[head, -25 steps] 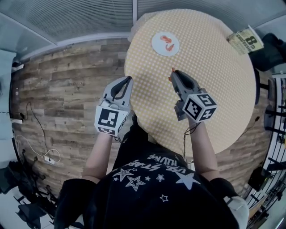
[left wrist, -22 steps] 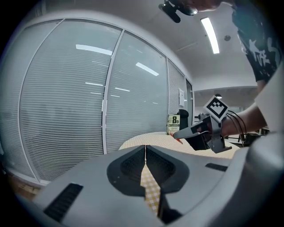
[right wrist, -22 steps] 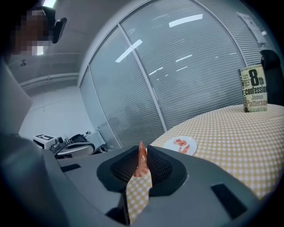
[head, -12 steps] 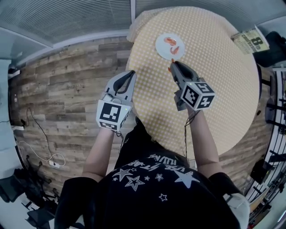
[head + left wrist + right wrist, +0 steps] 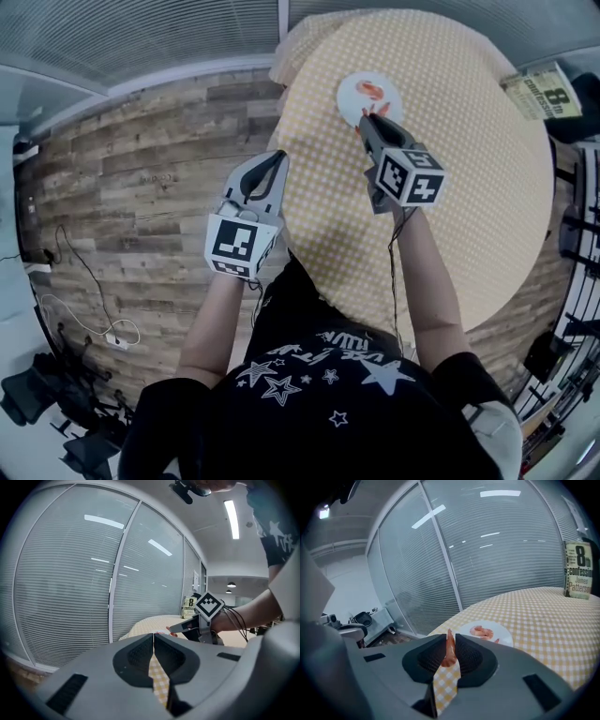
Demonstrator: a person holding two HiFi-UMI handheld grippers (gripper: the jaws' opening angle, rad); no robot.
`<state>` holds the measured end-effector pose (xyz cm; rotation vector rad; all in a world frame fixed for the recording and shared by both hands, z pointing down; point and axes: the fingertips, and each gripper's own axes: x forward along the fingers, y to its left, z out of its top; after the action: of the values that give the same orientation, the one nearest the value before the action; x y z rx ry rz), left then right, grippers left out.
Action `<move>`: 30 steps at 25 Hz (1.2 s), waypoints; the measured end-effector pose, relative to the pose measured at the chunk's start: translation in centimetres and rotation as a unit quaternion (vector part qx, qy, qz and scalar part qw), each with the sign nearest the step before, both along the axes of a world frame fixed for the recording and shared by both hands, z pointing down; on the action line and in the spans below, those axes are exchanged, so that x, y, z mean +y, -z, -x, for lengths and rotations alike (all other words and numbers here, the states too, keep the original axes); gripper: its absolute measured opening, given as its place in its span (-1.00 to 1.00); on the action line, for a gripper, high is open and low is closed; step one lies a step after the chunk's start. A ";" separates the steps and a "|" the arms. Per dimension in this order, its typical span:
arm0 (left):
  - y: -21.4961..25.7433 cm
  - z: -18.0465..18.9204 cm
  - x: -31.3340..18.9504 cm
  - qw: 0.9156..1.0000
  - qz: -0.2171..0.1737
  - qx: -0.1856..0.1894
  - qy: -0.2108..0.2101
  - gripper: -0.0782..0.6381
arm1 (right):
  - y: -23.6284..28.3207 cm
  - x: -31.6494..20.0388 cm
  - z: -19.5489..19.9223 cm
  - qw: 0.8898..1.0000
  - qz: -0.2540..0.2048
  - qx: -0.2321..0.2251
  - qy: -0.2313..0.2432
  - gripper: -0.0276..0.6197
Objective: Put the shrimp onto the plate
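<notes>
A small white plate point(image 5: 349, 97) sits on the far part of the round yellow-checked table point(image 5: 469, 197); in the right gripper view the plate point(image 5: 500, 631) holds a pink shrimp point(image 5: 482, 632). My right gripper point(image 5: 367, 118) is shut on another orange shrimp point(image 5: 450, 651), pinched upright between its pads, at the plate's near edge. In the head view the shrimp on the plate point(image 5: 372, 90) lies just beyond the tips. My left gripper point(image 5: 277, 156) hangs shut and empty over the floor beside the table's left edge; its own view shows the jaws point(image 5: 153, 635) closed together.
A paperback book point(image 5: 538, 94) stands at the table's far right, also seen as the book point(image 5: 580, 570) in the right gripper view. Glass walls with blinds point(image 5: 487, 550) run behind the table. Wooden floor point(image 5: 131, 187) lies left, with cables point(image 5: 84, 309).
My right gripper has carried its shrimp forward across the table, from well short of the plate to the plate's near edge. The left gripper stayed shut beside the table.
</notes>
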<state>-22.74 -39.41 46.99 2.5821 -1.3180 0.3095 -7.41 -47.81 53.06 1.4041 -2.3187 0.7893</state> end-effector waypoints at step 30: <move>-1.7 -1.3 1.4 0.999 0.024 0.000 -0.028 -0.75 | -5.7 -3.8 -0.1 0.993 0.025 0.112 -0.015 -0.71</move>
<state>-21.39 -38.05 48.73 2.5816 -1.2253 0.3473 -7.31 -51.59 58.80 1.4288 -2.0997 0.6564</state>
